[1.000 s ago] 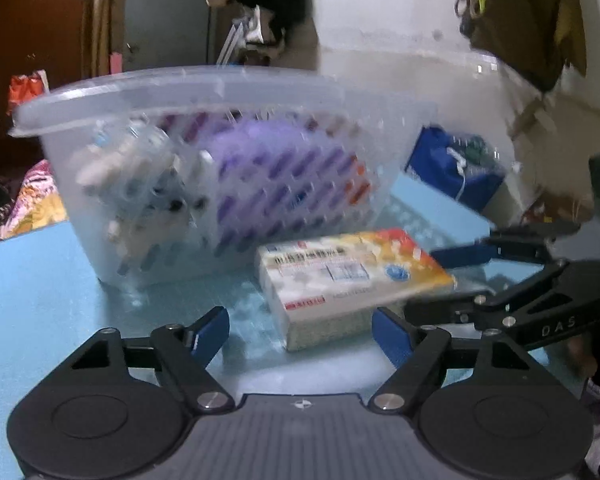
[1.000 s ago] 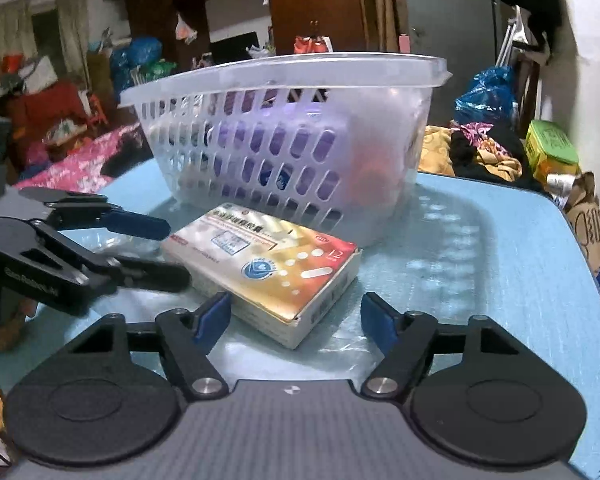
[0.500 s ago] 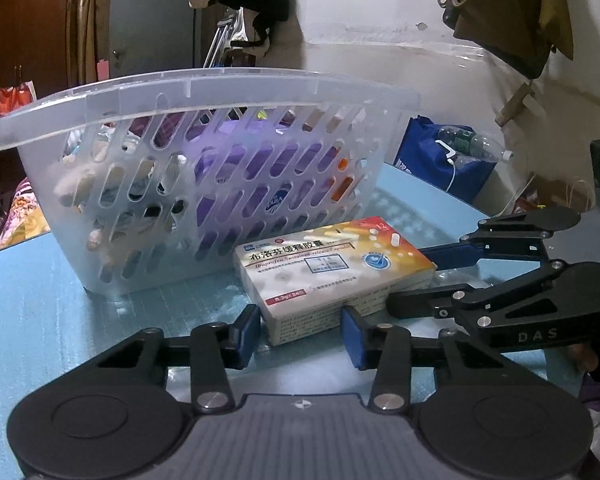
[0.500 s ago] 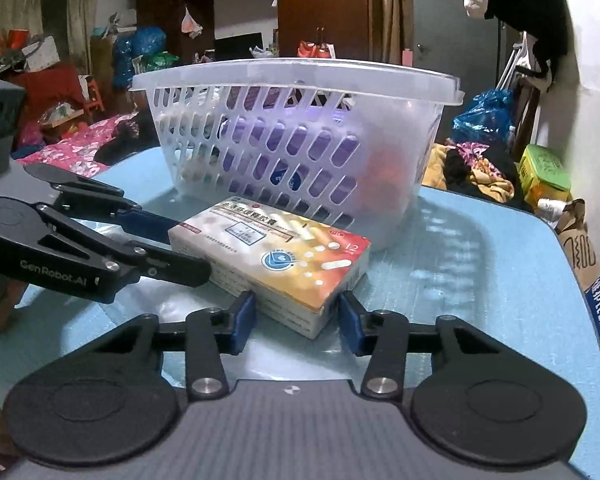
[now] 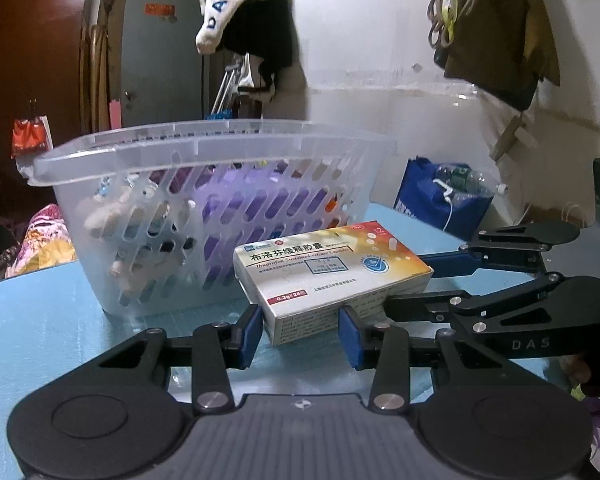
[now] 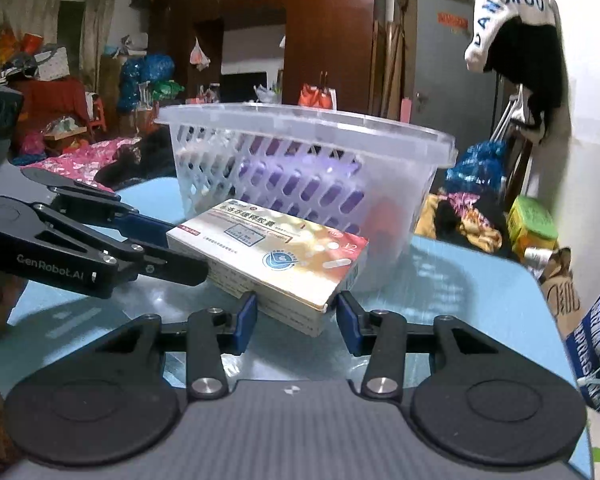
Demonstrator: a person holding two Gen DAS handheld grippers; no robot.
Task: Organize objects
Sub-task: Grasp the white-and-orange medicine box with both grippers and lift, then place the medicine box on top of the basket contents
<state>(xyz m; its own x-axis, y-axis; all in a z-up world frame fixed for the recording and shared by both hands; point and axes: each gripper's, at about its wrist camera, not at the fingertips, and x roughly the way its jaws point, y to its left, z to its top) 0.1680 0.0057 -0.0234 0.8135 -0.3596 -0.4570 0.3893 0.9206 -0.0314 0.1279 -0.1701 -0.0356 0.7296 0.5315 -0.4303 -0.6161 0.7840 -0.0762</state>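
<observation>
The blue tabletop [image 5: 40,320] carries my clear slotted basket [image 5: 204,216], partly filled. Just in front of the basket sits the medicine box [image 5: 332,276]. My left claw [image 5: 300,330] is clamped on one end of the box, my right claw [image 6: 296,316] clamped on another corner.
</observation>
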